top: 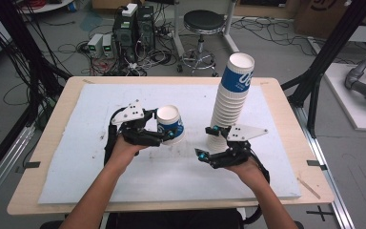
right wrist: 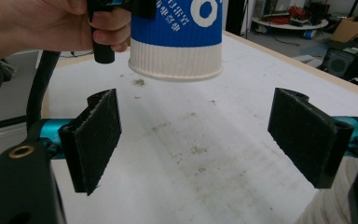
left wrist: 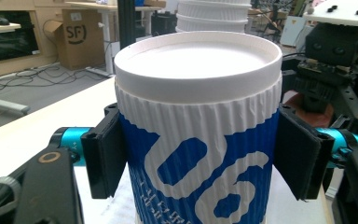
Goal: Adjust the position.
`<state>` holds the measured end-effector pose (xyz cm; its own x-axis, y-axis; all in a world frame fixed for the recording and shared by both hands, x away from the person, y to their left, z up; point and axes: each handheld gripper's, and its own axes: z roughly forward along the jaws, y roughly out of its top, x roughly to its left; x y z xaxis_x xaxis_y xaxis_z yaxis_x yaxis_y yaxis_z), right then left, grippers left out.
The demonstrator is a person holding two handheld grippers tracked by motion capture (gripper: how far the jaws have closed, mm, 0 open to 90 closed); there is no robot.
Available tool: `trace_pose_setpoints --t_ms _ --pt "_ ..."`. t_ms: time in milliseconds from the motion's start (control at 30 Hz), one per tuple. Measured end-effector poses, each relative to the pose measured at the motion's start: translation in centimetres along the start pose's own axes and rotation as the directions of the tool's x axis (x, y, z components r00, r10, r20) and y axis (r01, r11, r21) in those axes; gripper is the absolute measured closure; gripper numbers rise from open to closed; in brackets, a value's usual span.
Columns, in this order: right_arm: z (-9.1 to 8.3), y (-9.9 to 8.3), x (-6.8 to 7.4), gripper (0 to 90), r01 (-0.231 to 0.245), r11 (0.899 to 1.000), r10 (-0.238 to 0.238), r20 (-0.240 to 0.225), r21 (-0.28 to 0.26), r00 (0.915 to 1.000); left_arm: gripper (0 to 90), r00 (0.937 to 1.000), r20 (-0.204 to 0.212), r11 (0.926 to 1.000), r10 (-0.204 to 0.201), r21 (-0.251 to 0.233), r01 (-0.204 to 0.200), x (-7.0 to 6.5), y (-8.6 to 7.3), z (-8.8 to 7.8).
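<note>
A blue-and-white ribbed paper cup is held upside down, a little above the white sheet, left of centre. My left gripper is shut on it; in the left gripper view both pads press the sides of the cup. A tall, leaning stack of the same cups stands right of centre. My right gripper is open beside the stack's base, nothing between its jaws. In the right gripper view, the right gripper faces the lifted cup and the hand carrying it.
A white foam sheet covers most of the wooden table. Black frame posts rise at both sides. A stool and computer boxes sit on the floor beyond the far edge.
</note>
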<state>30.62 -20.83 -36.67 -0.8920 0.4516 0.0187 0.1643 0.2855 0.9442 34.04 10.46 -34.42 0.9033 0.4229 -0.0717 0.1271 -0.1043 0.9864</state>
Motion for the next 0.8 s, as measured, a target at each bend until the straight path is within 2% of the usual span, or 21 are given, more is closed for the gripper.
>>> trace_pose_setpoints --t_ms 233,333,467,533,600,700,733,800 --pt "1.9 0.4 0.2 17.4 0.01 1.0 -0.01 -0.027 0.007 0.9996 26.7 0.9988 0.046 0.9999 0.016 -0.005 -0.016 -0.7 0.1 0.7" --pt "2.8 0.7 0.3 17.4 0.0 1.0 0.0 -0.059 -0.001 0.9983 26.7 0.9971 0.073 0.9997 0.024 -0.003 -0.024 -1.1 0.1 1.2" --pt "3.8 1.0 0.4 17.1 -0.003 1.0 0.002 -0.06 -0.009 0.9982 27.1 0.9944 0.103 0.9996 0.027 -0.003 -0.027 -1.5 0.1 1.7" --pt "4.2 1.1 0.4 16.5 -0.005 1.0 0.004 -0.082 -0.012 0.9966 27.1 0.9923 0.122 0.9998 0.021 -0.004 -0.02 -1.6 0.1 2.0" --pt "4.3 1.2 0.5 19.6 -0.008 1.0 0.007 -0.094 -0.013 0.9955 27.1 0.9918 0.125 0.9997 0.026 0.002 -0.026 -1.8 0.1 2.1" --pt "4.1 1.2 0.4 24.3 0.031 1.0 -0.032 -0.088 -0.002 0.9956 26.7 0.9921 0.124 0.9998 0.014 0.011 -0.015 -1.7 0.0 2.1" --pt "4.0 1.2 0.4 25.3 0.032 0.999 -0.031 -0.09 0.005 0.9955 26.3 0.9921 0.125 0.9997 0.013 0.019 -0.015 -1.7 0.1 2.2" --pt "3.9 1.3 0.3 26.2 0.054 0.998 -0.052 -0.084 0.025 0.9951 25.0 0.992 0.124 0.9987 0.026 0.041 -0.031 -1.8 0.2 2.3"
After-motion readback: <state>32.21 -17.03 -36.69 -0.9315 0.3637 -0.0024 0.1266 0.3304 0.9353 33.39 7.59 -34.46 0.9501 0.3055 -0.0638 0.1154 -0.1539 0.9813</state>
